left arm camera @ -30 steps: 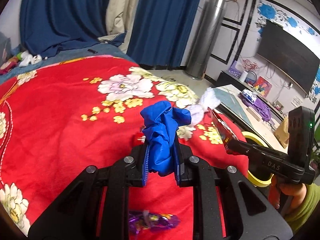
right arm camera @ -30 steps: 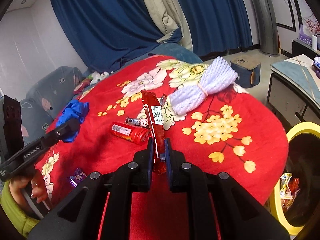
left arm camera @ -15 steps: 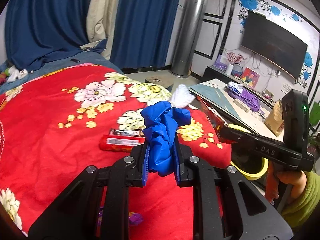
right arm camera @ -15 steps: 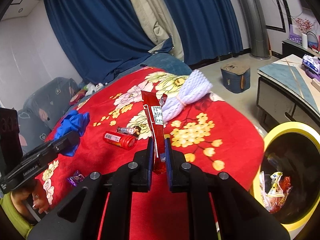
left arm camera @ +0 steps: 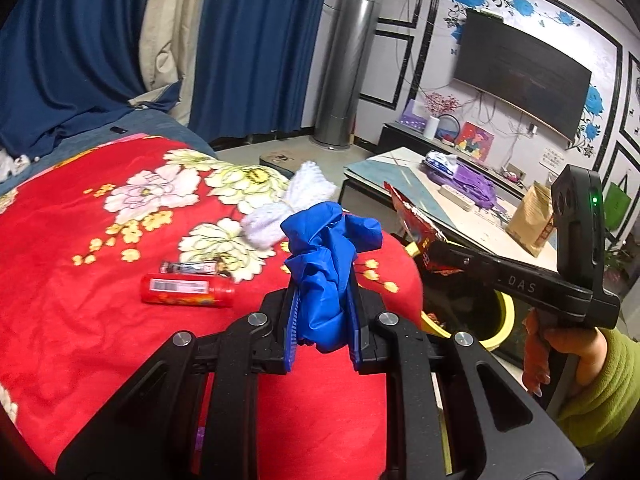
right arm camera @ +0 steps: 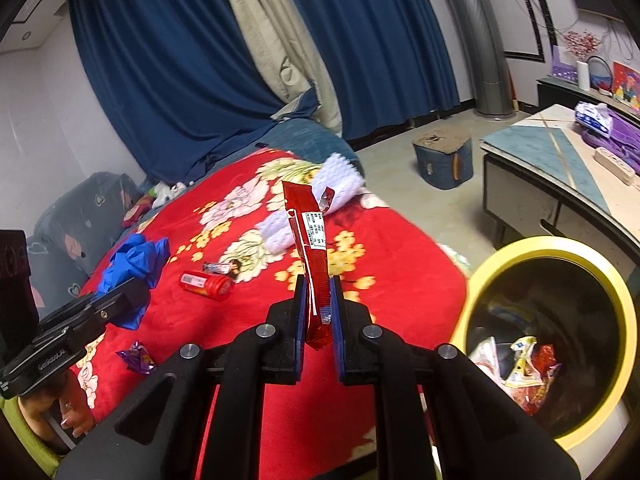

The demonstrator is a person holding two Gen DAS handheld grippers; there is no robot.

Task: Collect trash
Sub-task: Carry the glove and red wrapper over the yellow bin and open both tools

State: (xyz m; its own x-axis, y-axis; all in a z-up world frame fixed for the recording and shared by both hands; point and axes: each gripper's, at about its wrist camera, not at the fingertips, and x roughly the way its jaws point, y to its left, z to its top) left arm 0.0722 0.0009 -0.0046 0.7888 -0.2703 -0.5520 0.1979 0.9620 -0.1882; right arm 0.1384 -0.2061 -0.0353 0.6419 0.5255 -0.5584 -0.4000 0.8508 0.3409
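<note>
The left gripper (left arm camera: 324, 320) has its blue-padded fingers (left arm camera: 291, 328) squeezed onto a crumpled blue plastic bag (left arm camera: 326, 264), which bulges up out of the gap in loose folds. The right gripper (right arm camera: 318, 312) pinches a long red snack wrapper (right arm camera: 310, 256) near its lower end; the wrapper stands nearly upright, with a white printed label on its face and a torn top corner.

Beyond the fingers, on the red floral blanket (left arm camera: 80, 320), a small red bottle (right arm camera: 206, 283) lies on its side at about ten o'clock from the right gripper, a dark candy wrapper (right arm camera: 220, 267) just behind it. A purple wrapper (right arm camera: 136, 357) lies at nine o'clock. Farther on, at twelve o'clock, rests a white foam net bundle (right arm camera: 308, 208). At three o'clock, off the blanket's edge, a yellow-rimmed trash bin (right arm camera: 520, 246) holds several wrappers.
</note>
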